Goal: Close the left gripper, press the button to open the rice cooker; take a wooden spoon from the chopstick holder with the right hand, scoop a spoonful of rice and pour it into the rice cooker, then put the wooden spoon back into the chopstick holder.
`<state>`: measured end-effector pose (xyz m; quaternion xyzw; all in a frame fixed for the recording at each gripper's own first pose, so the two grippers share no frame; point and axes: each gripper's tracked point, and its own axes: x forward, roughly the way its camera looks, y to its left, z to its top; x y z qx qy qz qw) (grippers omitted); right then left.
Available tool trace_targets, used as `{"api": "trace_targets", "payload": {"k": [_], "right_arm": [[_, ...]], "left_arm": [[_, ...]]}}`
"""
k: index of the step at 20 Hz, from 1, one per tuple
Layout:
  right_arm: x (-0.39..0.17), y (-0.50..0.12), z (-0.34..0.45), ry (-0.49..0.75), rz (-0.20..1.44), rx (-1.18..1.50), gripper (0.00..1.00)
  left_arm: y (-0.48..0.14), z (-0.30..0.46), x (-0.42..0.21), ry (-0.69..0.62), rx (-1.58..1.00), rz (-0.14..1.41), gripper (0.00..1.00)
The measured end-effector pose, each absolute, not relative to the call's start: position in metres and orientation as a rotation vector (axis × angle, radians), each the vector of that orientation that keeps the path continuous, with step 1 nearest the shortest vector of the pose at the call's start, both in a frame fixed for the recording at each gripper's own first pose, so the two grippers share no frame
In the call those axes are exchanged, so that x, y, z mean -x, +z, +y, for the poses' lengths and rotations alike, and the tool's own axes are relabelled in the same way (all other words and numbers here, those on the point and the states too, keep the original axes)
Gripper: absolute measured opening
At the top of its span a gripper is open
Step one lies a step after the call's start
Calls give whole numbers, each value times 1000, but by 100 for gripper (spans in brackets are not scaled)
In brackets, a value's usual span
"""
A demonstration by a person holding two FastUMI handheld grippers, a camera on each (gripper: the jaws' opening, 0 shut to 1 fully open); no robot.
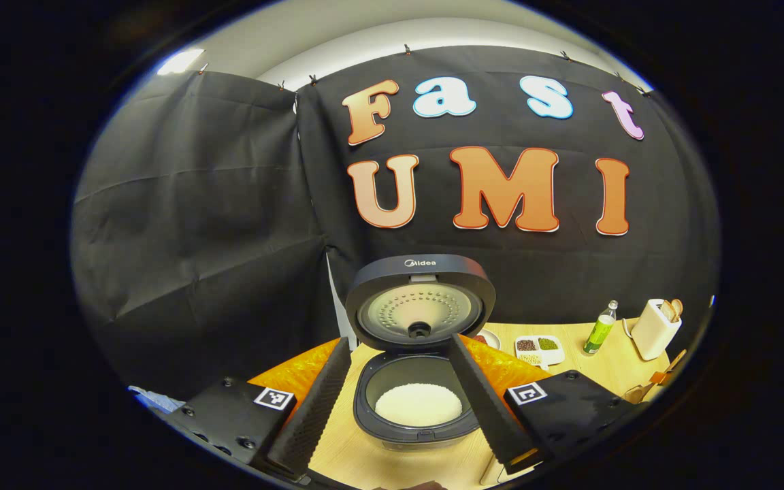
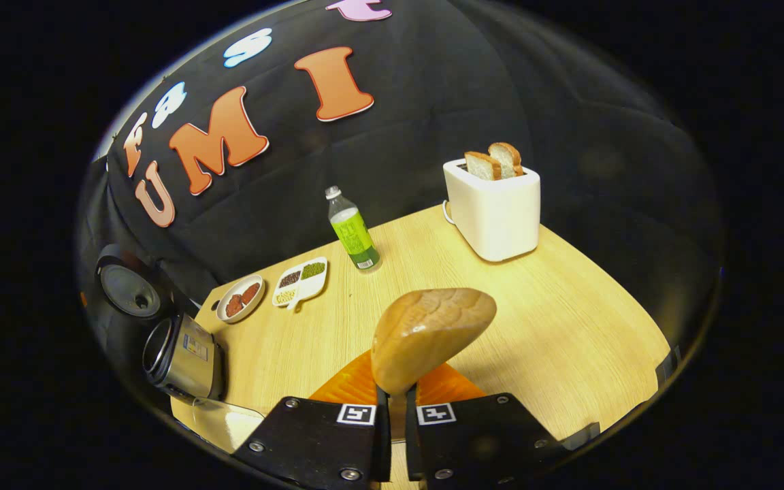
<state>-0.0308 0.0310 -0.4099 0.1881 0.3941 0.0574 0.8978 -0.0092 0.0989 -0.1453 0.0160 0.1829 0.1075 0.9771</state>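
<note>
- Left gripper view: the bench (image 1: 603, 371) is light wood and runs to the black booth wall at the far side; an orange mat (image 1: 303, 371) lies on it under and around the rice cooker.
- Rice cooker (image 1: 419, 401) stands at centre, lid (image 1: 420, 303) raised upright at its far side, inner pot exposed with white rice (image 1: 418, 404) in the bottom.
- Left tongs (image 1: 412, 422) hang on the near side of the cooker, the two fingers well apart, framing the open pot; nothing between them.
- Right gripper view: the same cooker (image 2: 181, 354) shows at the far left edge, lid (image 2: 126, 287) up.
- Toaster (image 2: 494, 207), white, stands at the far right of the bench with two bread slices (image 2: 494, 162) upright in its slots.
- Right tongs (image 2: 395, 408) are clamped together on the handle of the wooden spoon (image 2: 426, 333), whose bowl rises above the fingers over the orange mat (image 2: 365, 388); the handle below the fingers is hidden.
- Green-labelled bottle (image 2: 353, 231) stands upright near the far wall, left of the toaster.
- Divided tray (image 2: 302, 280) with small portions of grains lies left of the bottle.
- Small round dish (image 2: 240, 298) with reddish contents sits just beside the tray, on its left.
</note>
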Motion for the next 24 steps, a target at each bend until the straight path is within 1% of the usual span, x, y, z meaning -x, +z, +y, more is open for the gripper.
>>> {"api": "trace_targets", "payload": {"k": [4, 6, 7, 9, 10, 11, 12, 13, 14, 15, 16, 17, 18, 19, 20, 21, 22, 23, 24], "right_arm": [[35, -417, 26, 89, 859, -415, 10], [48, -429, 28, 88, 940, -436, 13], [43, -424, 23, 67, 914, -453, 14], [51, -425, 20, 61, 947, -470, 16], [55, -425, 18, 56, 966, -480, 18], [61, -427, 14, 46, 988, -485, 13], [66, -428, 10, 35, 1014, -487, 17], [72, -430, 5, 15, 1033, -483, 33], [74, -427, -3, -6, 1029, -474, 36], [73, -423, -9, -22, 1013, -469, 44], [75, -416, -14, -30, 1003, -468, 52], [79, -408, -18, -34, 995, -466, 64], [81, -398, -23, -35, 978, -460, 70], [81, -387, -29, -35, 957, -448, 72], [80, -374, -36, -32, 931, -430, 78], [81, -363, -41, -31, 905, -406, 80], [80, -350, -46, -29, 879, -378, 84], [80, -337, -51, -26, 850, -348, 86], [78, -325, -55, -24, 822, -321, 89]], "left_arm": [[-138, 102, 0, 221, -28, 355, 100], [-134, 106, -6, 224, -35, 341, 100], [-133, 109, -10, 223, -39, 342, 100], [-132, 112, -18, 224, -36, 337, 96], [-126, 113, -24, 220, -32, 330, 92], [-119, 113, -30, 213, -28, 319, 89], [-110, 114, -38, 211, -27, 301, 89], [-100, 116, -46, 212, -27, 280, 89], [-91, 119, -56, 217, -28, 259, 89], [-84, 120, -66, 223, -34, 239, 90], [-78, 120, -77, 221, -42, 232, 100], [-73, 121, -87, 224, -51, 222, 96], [-67, 122, -98, 225, -61, 220, 93], [-61, 120, -111, 216, -56, 215, 89], [-60, 118, -123, 210, -37, 230, 93], [-63, 118, -136, 204, -19, 256, 96], [-67, 113, -148, 188, -1, 293, 100], [-69, 111, -160, 178, 16, 316, 89], [-75, 106, -172, 157, 24, 354, 89]]}}
